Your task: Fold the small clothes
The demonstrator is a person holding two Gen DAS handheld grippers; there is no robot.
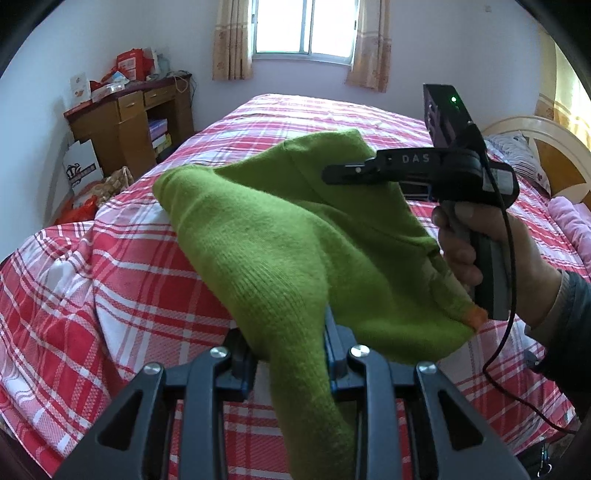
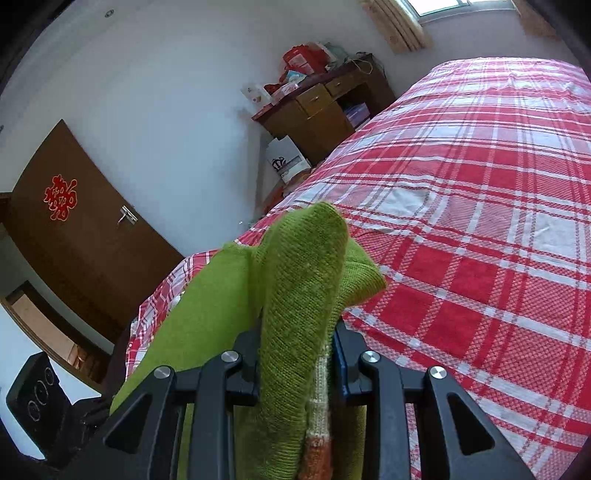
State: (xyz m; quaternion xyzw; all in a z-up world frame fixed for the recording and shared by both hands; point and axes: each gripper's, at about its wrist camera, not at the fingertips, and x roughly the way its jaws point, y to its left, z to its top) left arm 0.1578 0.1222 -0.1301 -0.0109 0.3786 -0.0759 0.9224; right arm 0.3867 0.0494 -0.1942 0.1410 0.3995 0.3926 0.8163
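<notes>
Green sweater (image 1: 280, 236) is hanging over the bed (image 1: 110, 280), with the left gripper (image 1: 291, 354) and right gripper (image 2: 295, 347) both pinching it; keeping edges even should help.

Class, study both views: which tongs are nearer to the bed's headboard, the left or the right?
Right. The right tongs grip the green sweater on the headboard side; the left tongs hold it farther away.

Home bedroom: plaid-covered bed (image 1: 332, 122), curtained window (image 1: 303, 27).
</notes>
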